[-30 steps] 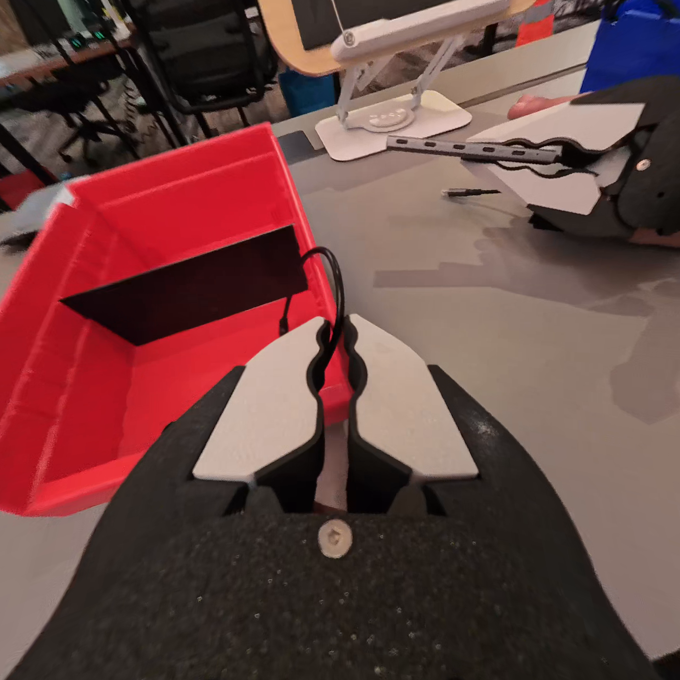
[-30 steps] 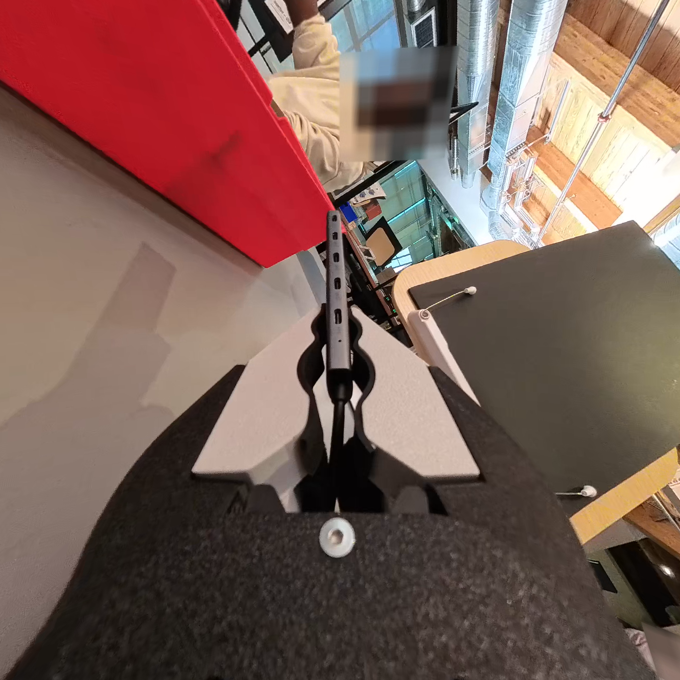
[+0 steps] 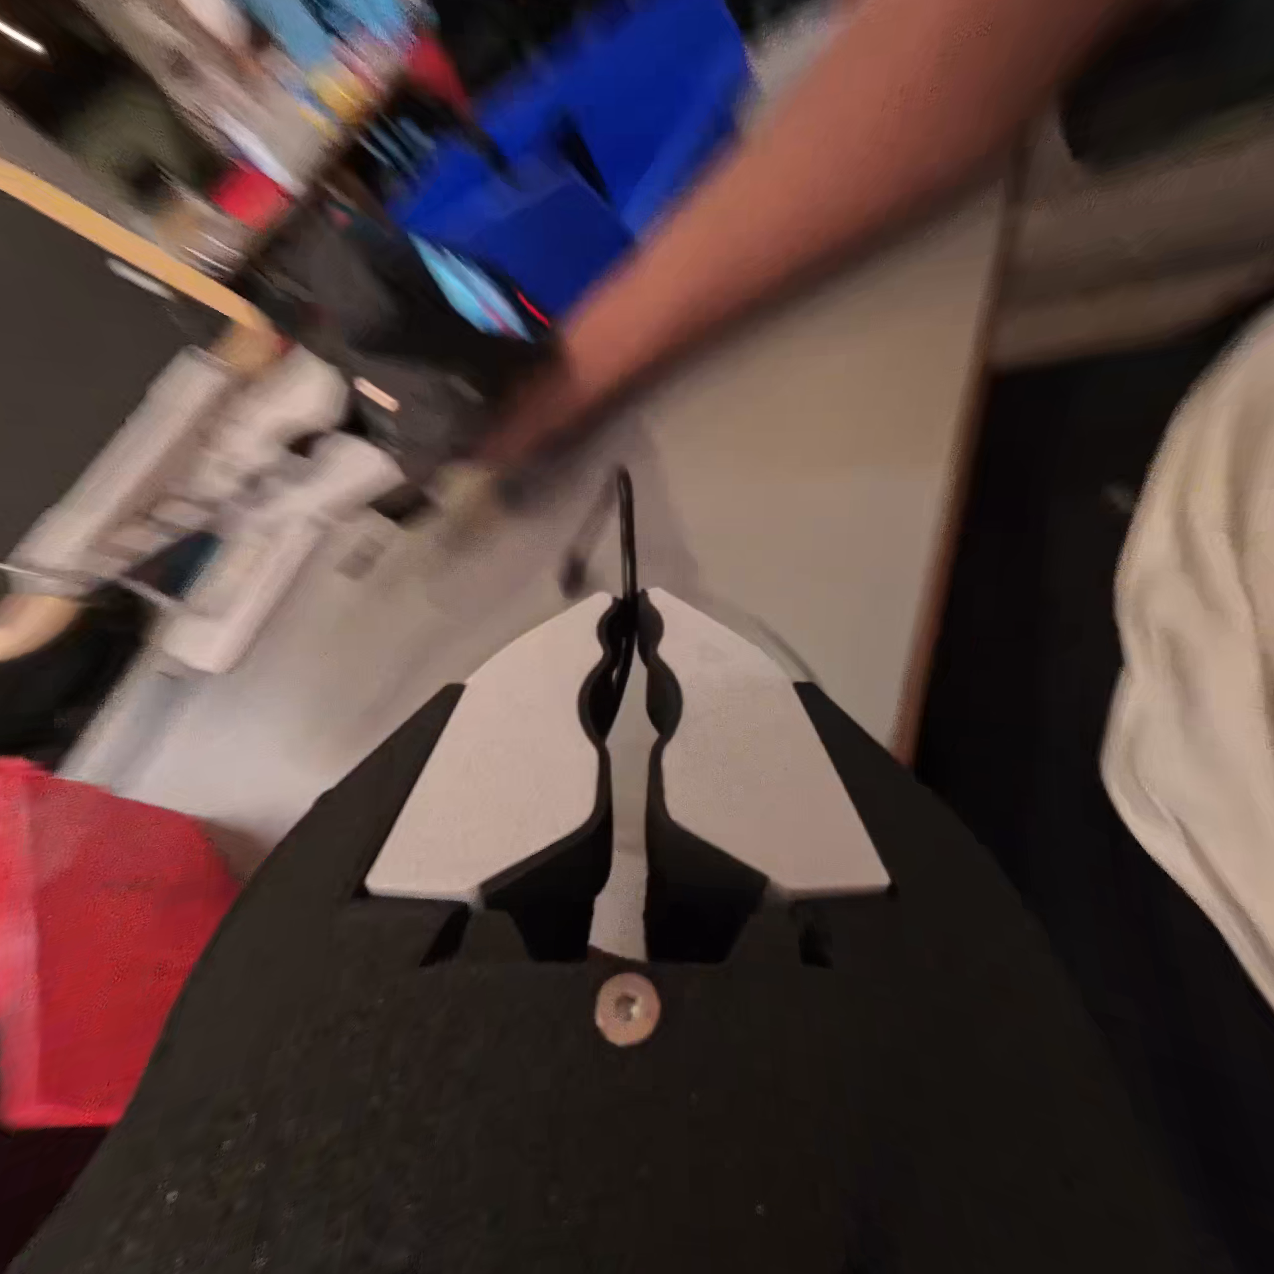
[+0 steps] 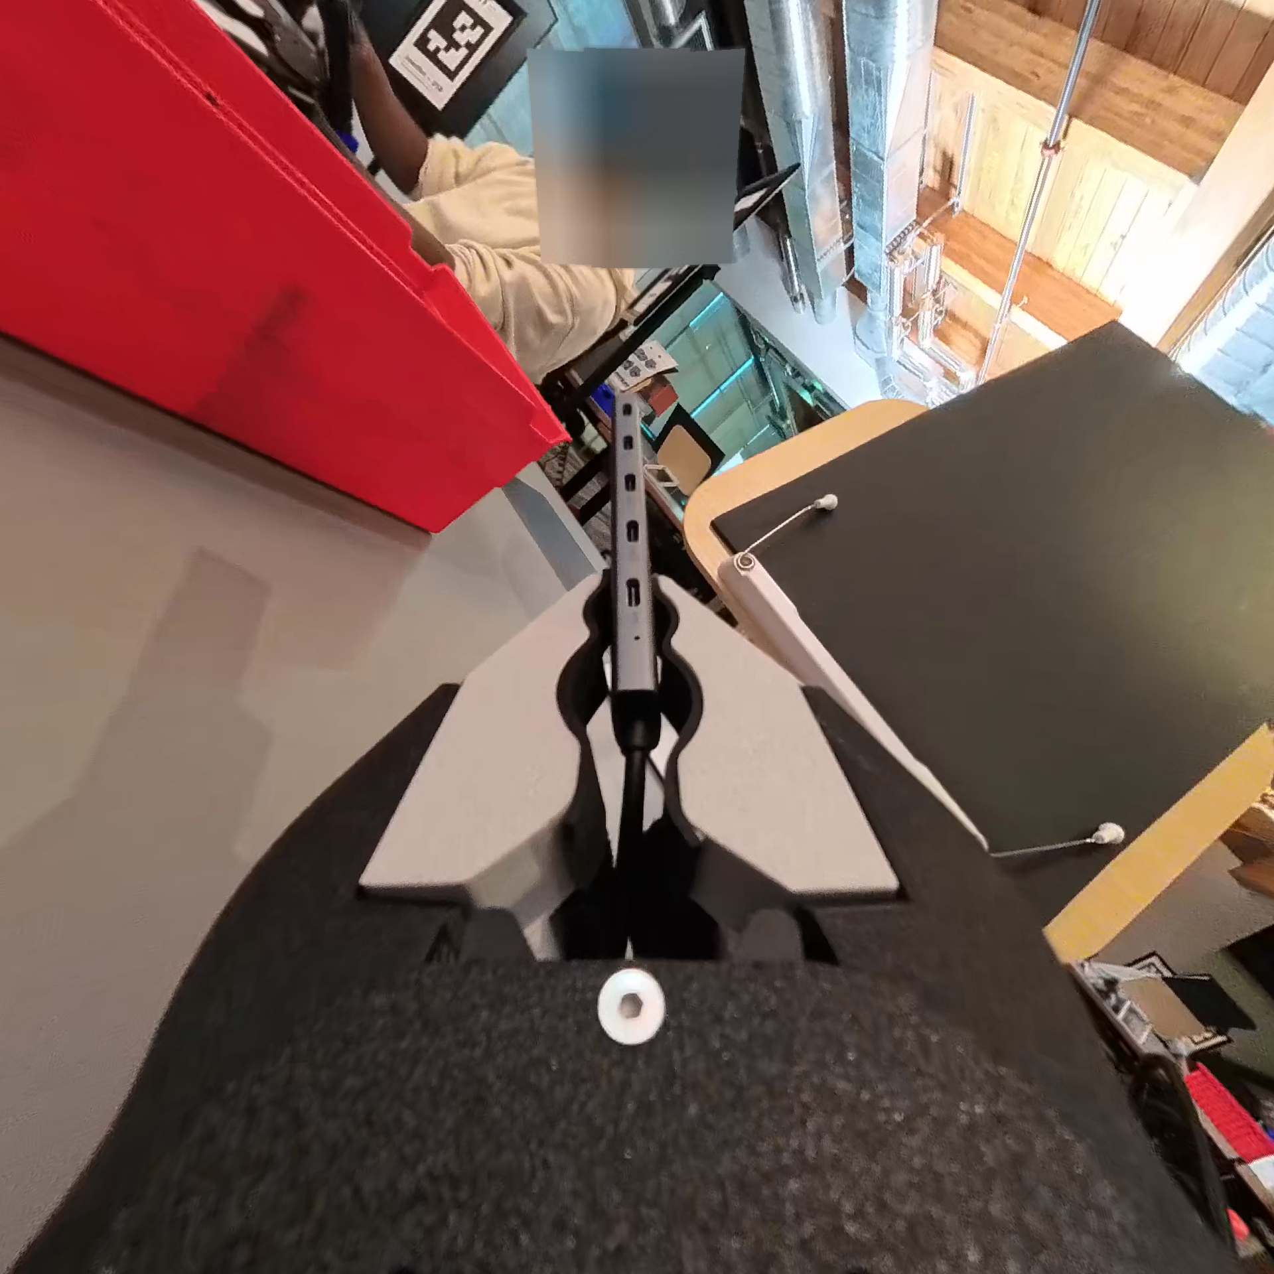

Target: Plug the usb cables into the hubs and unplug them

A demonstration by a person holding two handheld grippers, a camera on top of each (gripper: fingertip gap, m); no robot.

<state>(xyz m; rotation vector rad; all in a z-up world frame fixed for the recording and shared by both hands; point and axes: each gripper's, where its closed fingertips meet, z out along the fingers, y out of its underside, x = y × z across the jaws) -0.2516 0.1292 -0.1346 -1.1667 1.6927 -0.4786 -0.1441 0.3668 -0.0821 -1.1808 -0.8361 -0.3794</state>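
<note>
Tightly pressed together, the right gripper pinches a slim grey hub, edge-on with a row of small ports, its black cable trailing back between the fingers. A red bin sits on the grey surface beyond. The left gripper clamps a thin black cable loop; its view is blurred.
</note>
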